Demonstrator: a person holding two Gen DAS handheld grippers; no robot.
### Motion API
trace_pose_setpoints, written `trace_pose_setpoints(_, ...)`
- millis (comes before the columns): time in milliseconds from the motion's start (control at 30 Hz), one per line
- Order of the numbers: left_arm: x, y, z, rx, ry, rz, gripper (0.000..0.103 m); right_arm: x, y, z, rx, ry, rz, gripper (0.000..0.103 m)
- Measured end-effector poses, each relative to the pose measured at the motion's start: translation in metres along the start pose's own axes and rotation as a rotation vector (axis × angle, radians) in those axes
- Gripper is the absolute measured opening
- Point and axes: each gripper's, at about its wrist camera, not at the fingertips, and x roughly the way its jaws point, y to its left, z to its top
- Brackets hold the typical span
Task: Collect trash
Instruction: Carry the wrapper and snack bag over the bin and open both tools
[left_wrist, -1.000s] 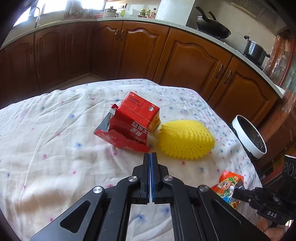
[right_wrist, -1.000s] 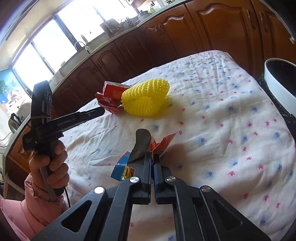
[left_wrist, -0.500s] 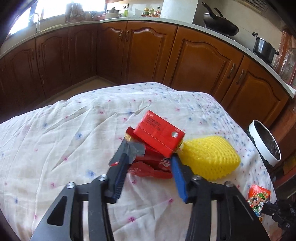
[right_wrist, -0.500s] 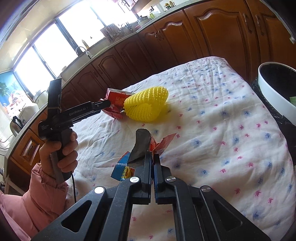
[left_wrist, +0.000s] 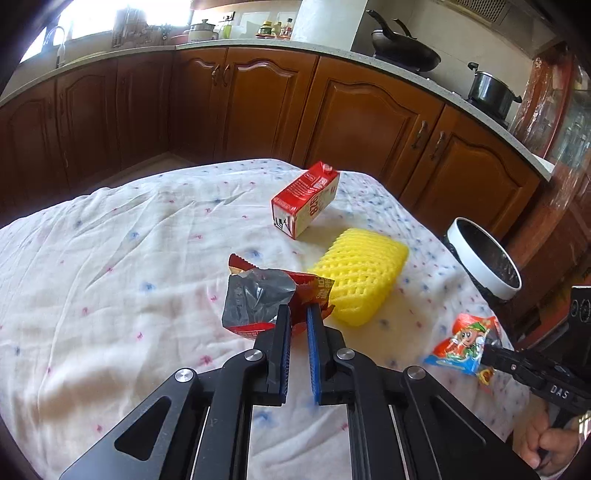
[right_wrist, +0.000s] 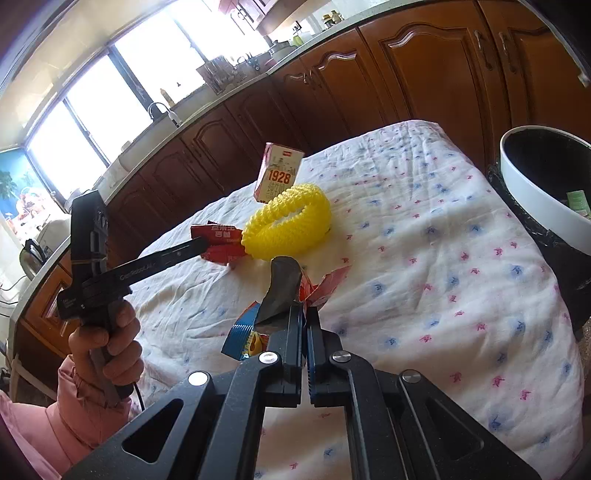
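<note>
- The left tongs (left_wrist: 298, 314) are closing on the red wrapper (left_wrist: 266, 299), and its crumpled edge is sitting between the pads, so this step is the pick-up of a second piece of trash.
- Just right of those tongs the yellow foam net (left_wrist: 360, 275) is lying on the cloth-covered counter (left_wrist: 110, 277); beyond them the red carton (left_wrist: 304, 201) is waiting, apart from both.
- The right tongs (right_wrist: 303, 314) are pinching a colourful snack wrapper (right_wrist: 243, 334) tightly, holding it above the counter.
- Far right of them the white bin (right_wrist: 532, 192) is standing open; I judge the next move is carrying both wrappers over its rim without snagging the cloth.
- The right view is showing rubbish already inside the bin and the person's hand (right_wrist: 110, 339); the left view is showing the red wrapper's silver inside.
</note>
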Motion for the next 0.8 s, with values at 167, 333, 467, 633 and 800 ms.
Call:
trace_pose_setpoints(167, -0.028, -0.016, -0.008, -0.010, -0.024, -0.081, 0.000, -0.012, -0.010, 0.002, 0.023, -0.028, -0.010, 0.002)
trace_pose_setpoints(333, -0.032, -0.039, -0.007, 0.029, -0.022, -0.138, 0.000, -0.025, -0.023, 0.004, 0.048, -0.061, -0.026, 0.002)
trace_pose_setpoints(467, -0.028, -0.059, -0.003, 0.054, -0.018, -0.177, 0.000, -0.040, -0.034, 0.005, 0.062, -0.092, -0.044, 0.002)
trace_pose_setpoints(633, -0.013, -0.088, 0.003, 0.092, -0.004, -0.222, 0.000, -0.060, -0.053, 0.010, 0.085, -0.133, -0.078, 0.002)
trace_pose_setpoints(800, 0.002, -0.117, 0.010, 0.130, 0.005, -0.258, 0.000, -0.081, -0.080, 0.015, 0.115, -0.169, -0.124, 0.002)
